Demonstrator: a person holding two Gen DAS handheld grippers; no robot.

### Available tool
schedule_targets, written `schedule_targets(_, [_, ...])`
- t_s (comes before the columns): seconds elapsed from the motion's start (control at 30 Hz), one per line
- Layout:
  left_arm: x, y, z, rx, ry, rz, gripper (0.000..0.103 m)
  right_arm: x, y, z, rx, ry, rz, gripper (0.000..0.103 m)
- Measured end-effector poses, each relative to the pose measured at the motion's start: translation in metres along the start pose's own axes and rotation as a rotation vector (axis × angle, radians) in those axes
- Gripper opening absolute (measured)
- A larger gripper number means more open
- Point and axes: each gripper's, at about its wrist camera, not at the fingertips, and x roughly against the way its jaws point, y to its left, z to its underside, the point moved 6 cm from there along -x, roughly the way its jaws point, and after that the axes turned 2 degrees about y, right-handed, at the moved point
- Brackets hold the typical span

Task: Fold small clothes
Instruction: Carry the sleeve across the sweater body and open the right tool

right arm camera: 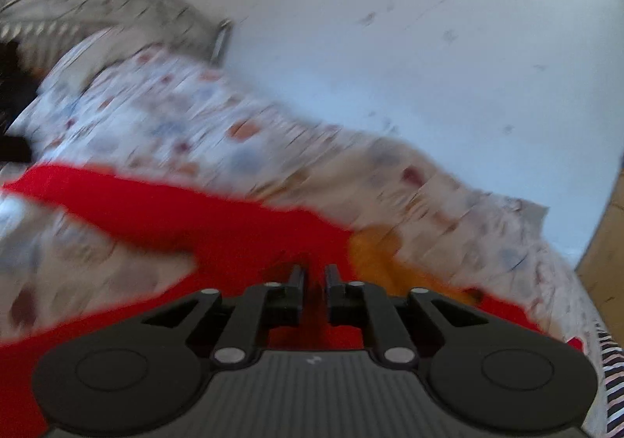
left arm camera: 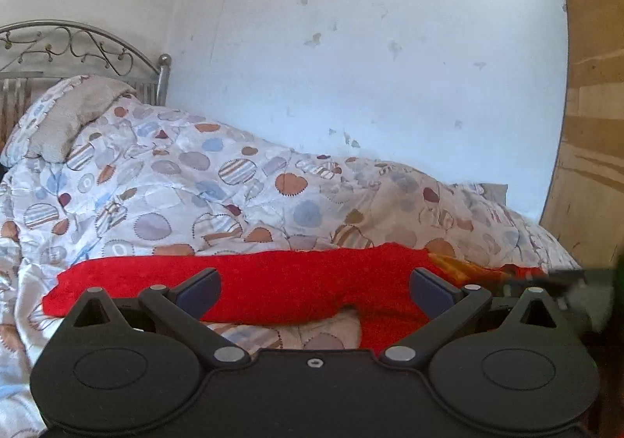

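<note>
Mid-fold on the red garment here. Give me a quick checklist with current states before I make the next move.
1. Left gripper open and free: ok, jaws wide, nothing between them.
2. Right gripper closed on the red garment: cannot tell, jaws nearly together over red cloth, view blurred.
3. Garment lying on the quilt: ok.
4. Garment flat: not ok, near edge bunched.
5. Orange cloth clear of the fold: not ok, touching the garment's right end.
6. Right view sharp: not ok, motion blur.
</note>
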Motion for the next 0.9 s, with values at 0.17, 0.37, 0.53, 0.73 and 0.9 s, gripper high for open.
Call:
schedule_targets(0.17, [-0.029, -0.015, 0.007, -0.055, 0.041, 0.069, 0.103, 0.041, -0.031, 0.024, 0.034, -0.027, 0.06, 0.081])
schedule_targets(0.37, [-0.068, -0.056, 0.03, -0.083, 0.1, 0.133, 0.103, 0.063, -0.117, 0.082, -0.022, 0.062, 0.293, 0.091])
schedule_targets(0.53, [-0.112, -0.084, 0.05, -0.12, 0.15, 0.101, 0.103, 0.052, -0.17, 0.137, -0.105, 0.166, 0.426, 0.088])
schedule_targets(0.73, [-0.147, -0.092, 0.067, -0.125, 0.24, 0.058, 0.103, 0.021, -0.185, 0.156, -0.042, 0.182, 0.484, 0.07])
schedule_targets(0.9, [-0.15, -0.093, 0.068, -0.131, 0.247, 0.054, 0.103, 0.011, -0.181, 0.144, 0.041, 0.132, 0.478, 0.016])
